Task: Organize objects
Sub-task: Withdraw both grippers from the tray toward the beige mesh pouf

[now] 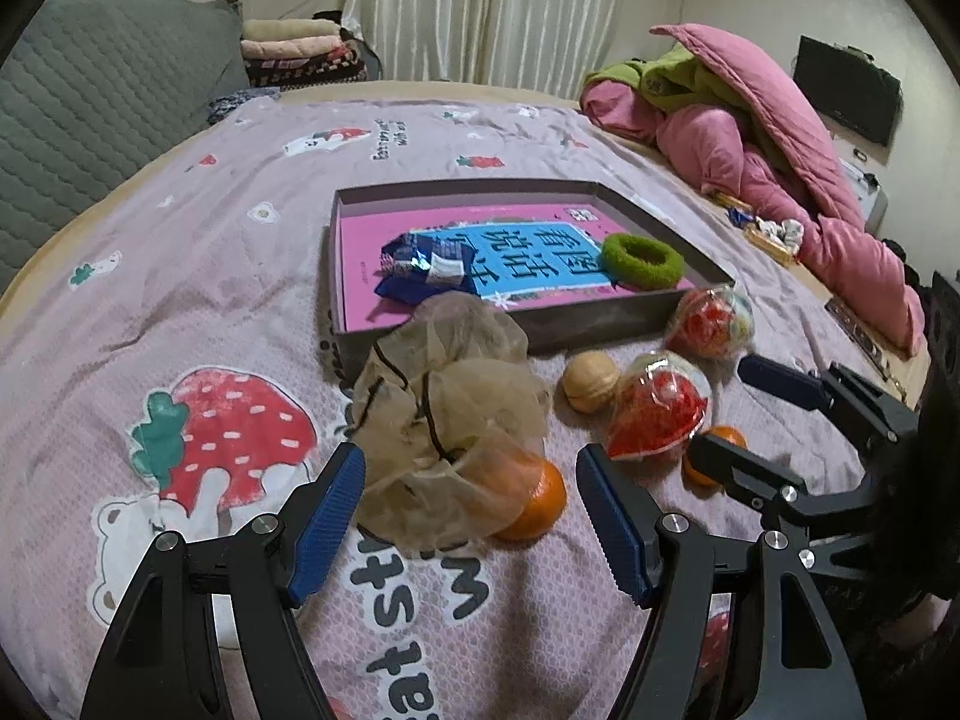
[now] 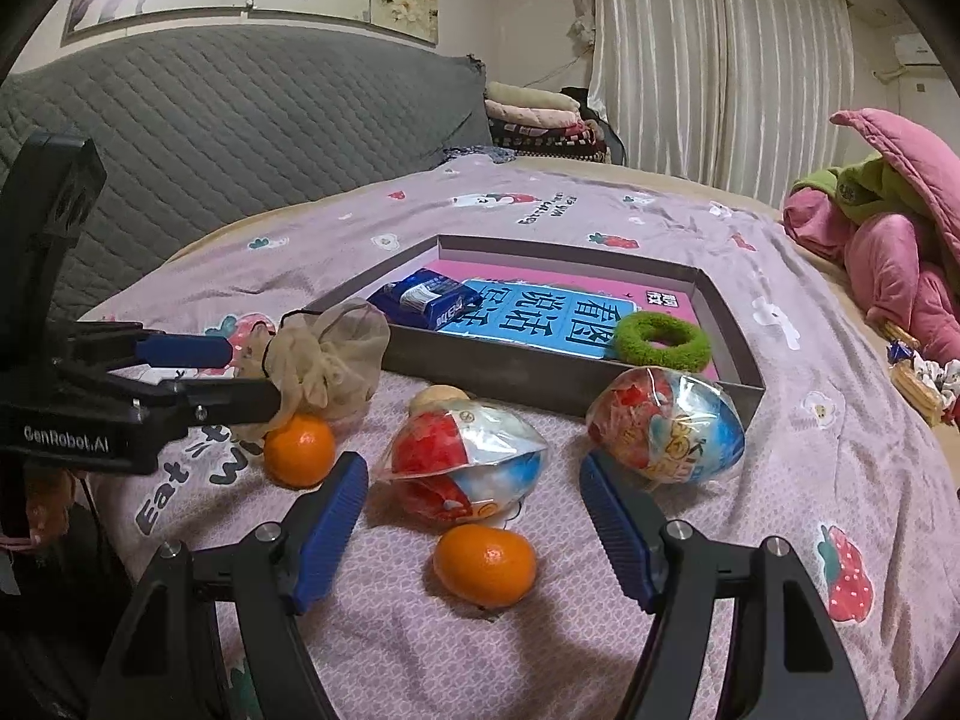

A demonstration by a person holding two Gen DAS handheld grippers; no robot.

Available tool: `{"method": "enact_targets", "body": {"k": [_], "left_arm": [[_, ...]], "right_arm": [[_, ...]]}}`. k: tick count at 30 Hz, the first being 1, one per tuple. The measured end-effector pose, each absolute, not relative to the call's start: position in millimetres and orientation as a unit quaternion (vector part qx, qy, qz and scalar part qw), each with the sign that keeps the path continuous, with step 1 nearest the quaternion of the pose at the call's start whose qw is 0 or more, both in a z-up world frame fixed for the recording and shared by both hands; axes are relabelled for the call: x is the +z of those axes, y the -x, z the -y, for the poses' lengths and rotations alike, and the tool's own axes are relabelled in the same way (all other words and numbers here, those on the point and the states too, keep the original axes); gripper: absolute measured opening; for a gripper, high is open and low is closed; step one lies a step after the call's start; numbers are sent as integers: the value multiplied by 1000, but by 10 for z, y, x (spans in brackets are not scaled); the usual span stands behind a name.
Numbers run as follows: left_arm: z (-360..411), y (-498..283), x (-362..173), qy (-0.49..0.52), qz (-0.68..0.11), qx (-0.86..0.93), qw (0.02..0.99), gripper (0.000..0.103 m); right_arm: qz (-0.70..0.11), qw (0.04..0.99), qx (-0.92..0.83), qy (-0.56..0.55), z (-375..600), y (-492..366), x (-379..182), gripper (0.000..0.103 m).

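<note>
On the bedspread, a beige mesh bag (image 1: pixel 444 396) lies against an orange (image 1: pixel 534 498). My left gripper (image 1: pixel 471 462) is open, its blue pads on either side of them without touching. The right wrist view shows that gripper (image 2: pixel 255 377) at the mesh bag (image 2: pixel 327 360). My right gripper (image 2: pixel 474 468) is open around a second orange (image 2: pixel 485 564), just short of a wrapped toy egg (image 2: pixel 462 462). Another wrapped egg (image 2: pixel 666 432) and a walnut (image 2: pixel 435 397) lie before the grey box (image 2: pixel 480 372). The box holds a pink book, a blue packet (image 2: pixel 426 300) and a green scrunchie (image 2: pixel 660 339).
A heap of pink quilt (image 1: pixel 750 138) fills the bed's far right, with small snacks (image 1: pixel 768 234) beside it. A grey quilted headboard (image 2: pixel 240 138) and folded blankets (image 2: pixel 540 114) stand behind the bed. The bed's edge (image 1: pixel 864 336) runs close on the right.
</note>
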State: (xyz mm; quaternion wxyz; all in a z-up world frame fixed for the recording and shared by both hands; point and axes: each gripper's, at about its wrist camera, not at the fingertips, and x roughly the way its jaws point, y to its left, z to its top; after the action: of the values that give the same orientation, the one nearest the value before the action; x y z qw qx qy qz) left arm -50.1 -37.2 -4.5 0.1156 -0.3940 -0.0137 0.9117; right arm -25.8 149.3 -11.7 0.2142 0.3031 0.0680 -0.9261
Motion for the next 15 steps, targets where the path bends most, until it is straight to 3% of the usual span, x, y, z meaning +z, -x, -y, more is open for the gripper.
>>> {"method": "enact_targets", "body": {"k": [15], "left_arm": [[429,420,-129,404,11,907,117,74]], "right_arm": [[-72,218,-924,-307,-1410,286,-147,73]]}}
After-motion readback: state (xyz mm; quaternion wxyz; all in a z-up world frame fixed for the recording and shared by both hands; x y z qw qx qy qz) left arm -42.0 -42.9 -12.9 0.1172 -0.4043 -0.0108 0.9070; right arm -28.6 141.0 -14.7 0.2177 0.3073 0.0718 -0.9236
